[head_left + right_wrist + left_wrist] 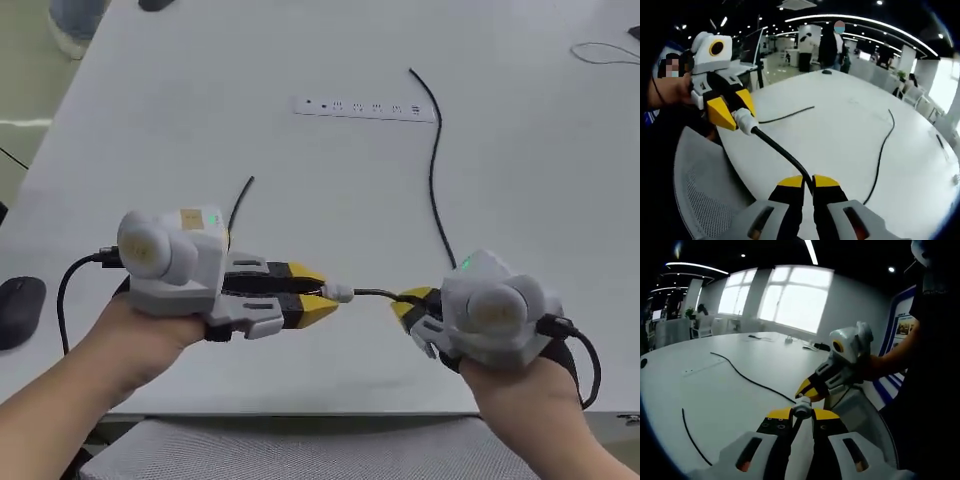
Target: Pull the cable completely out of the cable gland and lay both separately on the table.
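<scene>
Gland (339,294) sat clamped in my left tongs (323,298), cable (372,293) running out of it. My right tongs (405,303) pinched that cable just beside, both above the worktop's (300,170) near edge.

My left gripper (325,300) and right gripper (405,303) wear pale grey shells; jaws yellow over black; a green light (212,221) on each; a black lead (62,300) trails from each.

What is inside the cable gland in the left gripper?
A black cable enters the cable gland, running from the right gripper. The left gripper hides the rest.
</scene>
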Motion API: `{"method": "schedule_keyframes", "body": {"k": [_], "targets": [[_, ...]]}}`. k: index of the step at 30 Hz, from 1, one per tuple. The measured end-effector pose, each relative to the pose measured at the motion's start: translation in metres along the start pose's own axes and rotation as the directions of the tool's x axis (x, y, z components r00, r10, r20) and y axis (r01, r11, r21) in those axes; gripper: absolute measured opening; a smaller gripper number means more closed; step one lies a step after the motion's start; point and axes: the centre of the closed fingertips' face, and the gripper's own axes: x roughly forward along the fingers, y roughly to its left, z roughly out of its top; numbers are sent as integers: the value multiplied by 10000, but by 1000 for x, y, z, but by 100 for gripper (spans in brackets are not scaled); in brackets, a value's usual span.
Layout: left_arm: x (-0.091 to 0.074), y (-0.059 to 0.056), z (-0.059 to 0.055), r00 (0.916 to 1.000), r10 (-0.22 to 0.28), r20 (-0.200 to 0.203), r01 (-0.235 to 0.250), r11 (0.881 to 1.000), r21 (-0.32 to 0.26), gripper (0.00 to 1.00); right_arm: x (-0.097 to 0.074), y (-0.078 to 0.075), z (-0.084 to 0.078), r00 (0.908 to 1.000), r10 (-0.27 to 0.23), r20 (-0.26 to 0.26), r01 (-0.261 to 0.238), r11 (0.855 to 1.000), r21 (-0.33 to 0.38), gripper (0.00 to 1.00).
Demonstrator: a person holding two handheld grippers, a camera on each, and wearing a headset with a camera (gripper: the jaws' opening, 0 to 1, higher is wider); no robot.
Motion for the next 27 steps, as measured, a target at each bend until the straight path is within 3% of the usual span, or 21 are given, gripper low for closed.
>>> {"method": "schedule_keyframes", "body": {"k": [2,4,12,16,20,25,27], "targets": [[1,1,-1,10000,8,-14,-8,10000,34,15,1,1,-2,9999,14,-118,-9,9993,381,0],[1,2,-1,10000,19,58,-19,10000,-9,15,2,3,-3,9998,158,-145,-138,9917,1279,0],[-1,4,0,10000,64,15,-64,10000,-12,15,0,7,-2,9996,249,-163,-244,9993,288,1],[-3,6,2,9998,185,83,-184,9998,-83,15,-4,8,1,9991,428,-64,-425,9982,430,2],[-4,8,4,9995,292,145,-288,9993,-246,15,-11,7,6,9993,367,51,-367,9993,-43,3],[-4,10,8,9990,349,290,-339,9988,-361,15,-19,14,25,9982,443,405,-410,9961,-783,9],[-4,10,8,9989,366,283,-356,9987,-356,15,-20,25,38,9961,590,657,-471,9844,-1695,12]]}}
